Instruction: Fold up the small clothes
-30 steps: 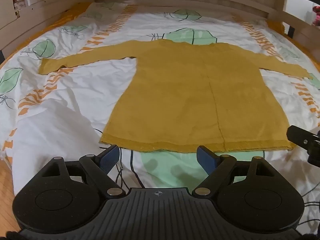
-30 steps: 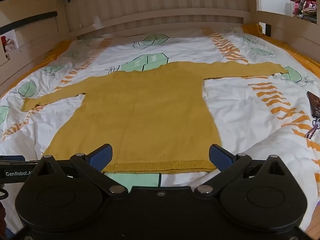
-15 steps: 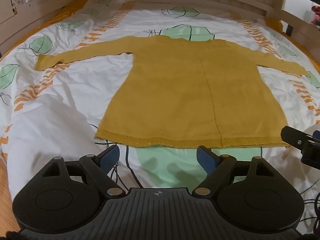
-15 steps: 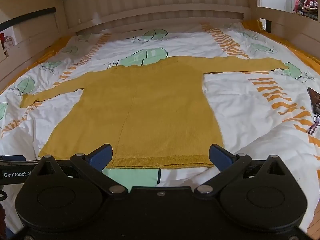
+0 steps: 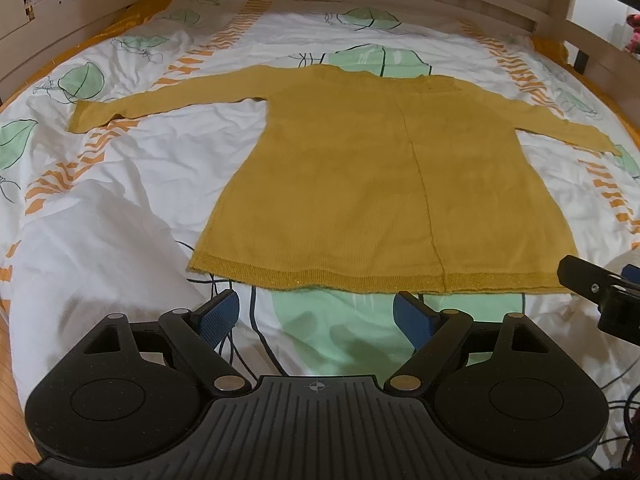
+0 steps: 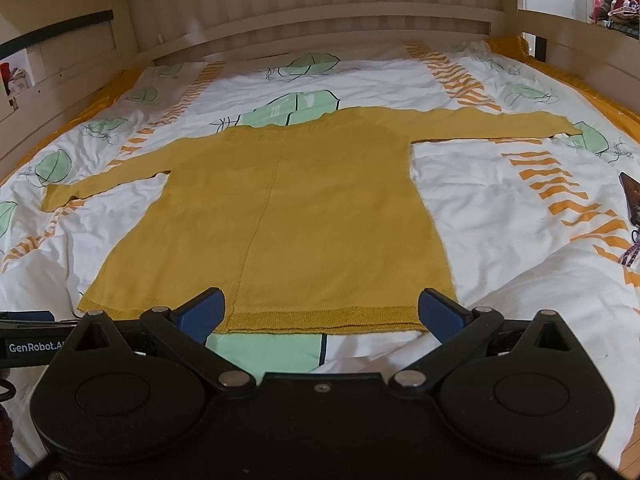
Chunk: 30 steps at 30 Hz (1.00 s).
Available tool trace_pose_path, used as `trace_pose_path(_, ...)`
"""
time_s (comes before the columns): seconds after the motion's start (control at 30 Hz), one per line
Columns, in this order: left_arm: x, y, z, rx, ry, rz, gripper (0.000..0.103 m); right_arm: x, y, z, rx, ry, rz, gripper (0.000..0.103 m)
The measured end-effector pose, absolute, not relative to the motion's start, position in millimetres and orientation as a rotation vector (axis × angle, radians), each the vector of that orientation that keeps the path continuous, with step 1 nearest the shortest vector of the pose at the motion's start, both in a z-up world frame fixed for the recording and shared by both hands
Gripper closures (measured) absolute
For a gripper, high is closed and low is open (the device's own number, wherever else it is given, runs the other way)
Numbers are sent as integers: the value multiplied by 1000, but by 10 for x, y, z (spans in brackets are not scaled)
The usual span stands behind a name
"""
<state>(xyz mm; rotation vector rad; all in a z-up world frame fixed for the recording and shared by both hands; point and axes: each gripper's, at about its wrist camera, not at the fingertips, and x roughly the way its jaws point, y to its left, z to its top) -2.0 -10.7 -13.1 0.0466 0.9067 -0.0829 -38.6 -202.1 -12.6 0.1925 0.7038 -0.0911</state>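
Leftward-shifted left tool (image 5: 316, 314) and right tool (image 6: 318, 314) gape empty before sweater (image 5: 384, 196); phone (image 6: 631, 200) aside.

Only one piece of writing can be read from where I look — white letters spelling "GenRobot.A", cut off after the A by my own black housing. It stands on a black bar (image 6: 30, 346) at the left edge of my right wrist view, low beside the bed. My left wrist view gives me no words at all — just a small crosshair roundel (image 5: 318, 387) stamped at the middle of the ribbed black housing, with no lettering around it.
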Motion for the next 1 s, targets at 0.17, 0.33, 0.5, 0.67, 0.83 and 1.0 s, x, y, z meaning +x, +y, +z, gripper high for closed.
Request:
trace_pose_path(0.17, -34, -75, -135, 47, 905, -84, 19, -386, -2015, -130, 194, 706, -91, 1)
trace_pose_path(0.33, -32, -79, -139, 47, 906, -84, 19, -386, -2014, -135, 194, 707, -90, 1)
trace_pose_path(0.5, -33, -75, -167, 47, 911, -84, 19, -379, -2003, -159, 198, 712, -88, 1)
trace_pose_path(0.67, -19, -68, -167, 46, 914, -85, 19, -381, -1995, -160, 198, 714, -88, 1)
trace_pose_path(0.83, -4, -63, -177, 42, 924, -86, 19, -382, -1996, -161, 199, 716, -87, 1)
trace_pose_path(1.0, 7, -59, -173, 38, 931, -88, 19, -352, -2002, -163, 203, 725, -82, 1)
